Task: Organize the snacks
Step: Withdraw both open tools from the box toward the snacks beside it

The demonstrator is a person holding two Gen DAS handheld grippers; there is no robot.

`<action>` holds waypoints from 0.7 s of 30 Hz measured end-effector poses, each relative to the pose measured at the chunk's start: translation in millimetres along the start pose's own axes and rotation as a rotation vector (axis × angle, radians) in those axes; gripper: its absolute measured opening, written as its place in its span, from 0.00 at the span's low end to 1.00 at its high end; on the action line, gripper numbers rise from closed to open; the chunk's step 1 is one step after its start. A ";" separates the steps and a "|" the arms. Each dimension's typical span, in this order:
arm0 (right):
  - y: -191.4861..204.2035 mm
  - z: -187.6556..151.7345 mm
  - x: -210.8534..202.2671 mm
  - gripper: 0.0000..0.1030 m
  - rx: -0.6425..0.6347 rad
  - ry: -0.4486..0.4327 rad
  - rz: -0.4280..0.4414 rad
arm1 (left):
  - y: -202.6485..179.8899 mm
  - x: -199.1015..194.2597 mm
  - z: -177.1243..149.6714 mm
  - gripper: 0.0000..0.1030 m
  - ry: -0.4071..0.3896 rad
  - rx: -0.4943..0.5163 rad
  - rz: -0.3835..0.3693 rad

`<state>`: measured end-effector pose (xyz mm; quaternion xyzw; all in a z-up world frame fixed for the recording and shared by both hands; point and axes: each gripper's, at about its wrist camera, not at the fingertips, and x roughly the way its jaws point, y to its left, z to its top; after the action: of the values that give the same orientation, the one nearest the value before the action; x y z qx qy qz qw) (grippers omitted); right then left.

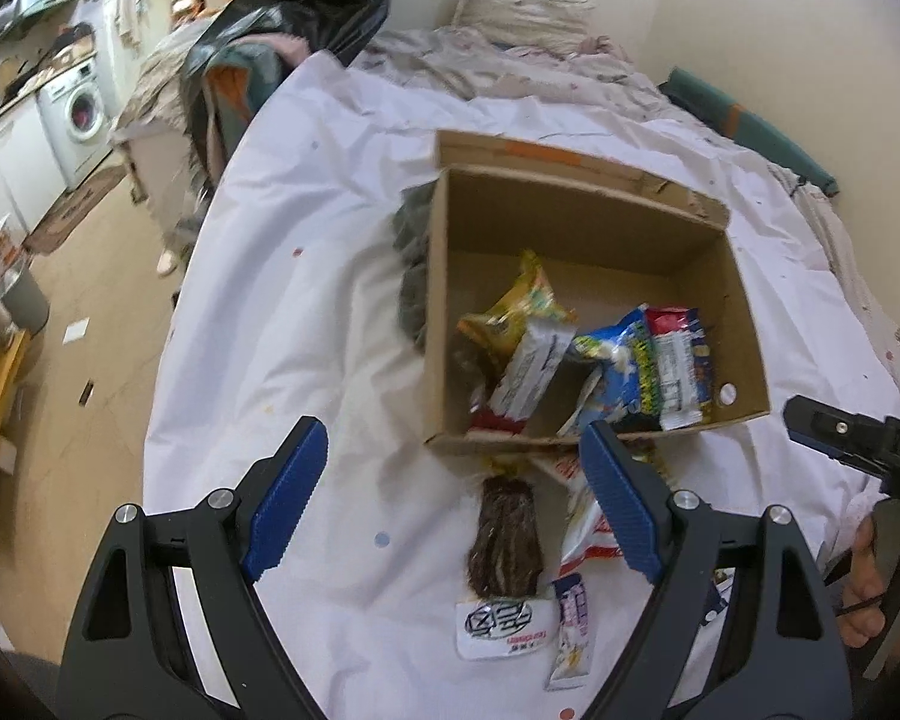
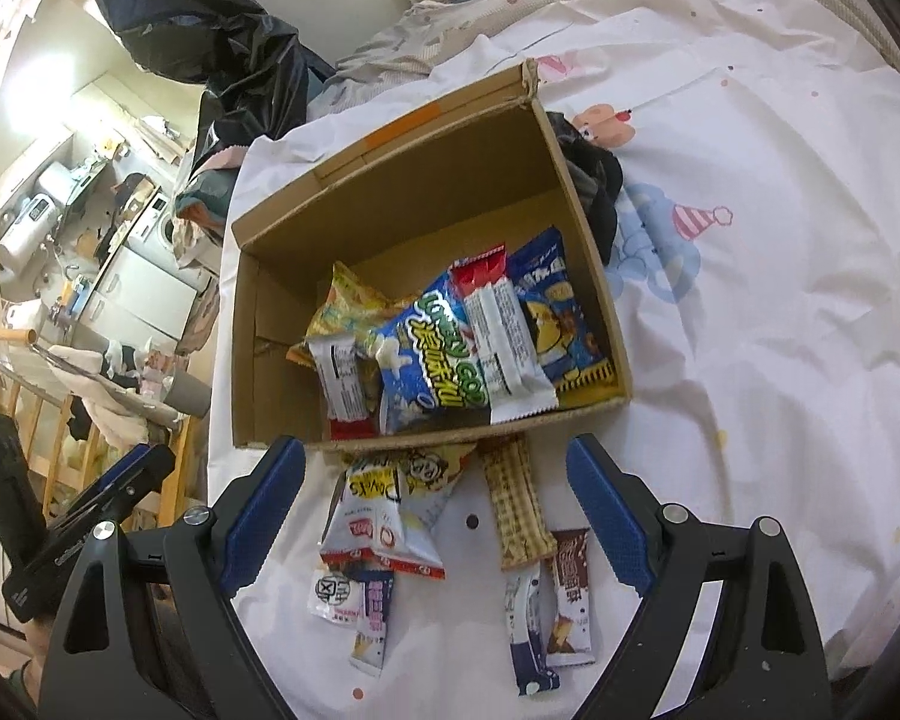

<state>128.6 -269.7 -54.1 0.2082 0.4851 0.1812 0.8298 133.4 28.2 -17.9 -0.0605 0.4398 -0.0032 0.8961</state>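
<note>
We held both grippers above a bed covered with a white printed sheet (image 2: 780, 300), each claw released with its blue pads spread wide and nothing between them. The left gripper (image 1: 453, 492) occupied the lower centre of the left wrist view, and the right gripper (image 2: 435, 510) occupied the lower centre of the right wrist view; each also appeared at the edge of the other view. An open cardboard box (image 2: 243, 360) stood on the sheet in the middle of both frames, its flaps raised at the far side. Inside it, toward the near wall, lay a yellow snack bag (image 2: 345, 300), a blue popcorn bag (image 2: 426, 354), a red-and-white wrapped bar (image 2: 504, 336), a second red-and-white wrapped bar (image 2: 342, 384) and a blue packet with a yellow figure (image 2: 561, 318). Outside the box, just beside its near wall and between the pads of the right gripper, we saw loose snacks on the sheet: a white pouch with red trim (image 2: 384, 522), a checked tan bar (image 2: 516, 504), a brown chocolate packet (image 2: 573, 594), a white-and-navy stick packet (image 2: 528, 630), a small white sachet (image 2: 330, 594) and a purple-striped sachet (image 2: 372, 624). A dark cloth (image 2: 594, 180) lay touching the right wall of the box in the right wrist view. A washing machine (image 1: 84, 102) stood at the upper left of the left wrist view.
</note>
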 end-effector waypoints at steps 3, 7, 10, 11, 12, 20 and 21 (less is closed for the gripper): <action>3.0 -4.2 1.3 0.89 -0.003 0.007 0.006 | 4.4 4.3 -4.3 0.83 0.029 -0.021 0.001; 5.5 -10.0 6.4 0.89 -0.001 0.027 0.009 | 3.0 10.5 -10.4 0.92 0.073 -0.013 -0.006; 6.4 -15.1 11.5 0.90 0.003 0.047 0.013 | -0.7 13.8 -13.9 0.92 0.099 -0.002 0.008; 6.1 -16.5 13.8 0.92 0.008 0.057 0.018 | -0.3 14.7 -15.0 0.92 0.106 -0.007 0.012; 5.2 -18.4 17.1 0.95 0.019 0.070 0.026 | 0.5 14.8 -15.6 0.92 0.109 -0.012 0.020; 11.1 -25.7 41.0 0.97 0.024 0.143 0.034 | 26.3 23.7 -16.7 0.92 0.152 -0.130 0.113; 13.4 -26.4 45.5 0.97 0.019 0.156 0.033 | 29.7 26.2 -16.9 0.92 0.166 -0.149 0.113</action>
<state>125.2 -231.0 -92.0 0.2093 0.5465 0.2058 0.7843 134.7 54.3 -52.0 -0.1014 0.5144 0.0749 0.8482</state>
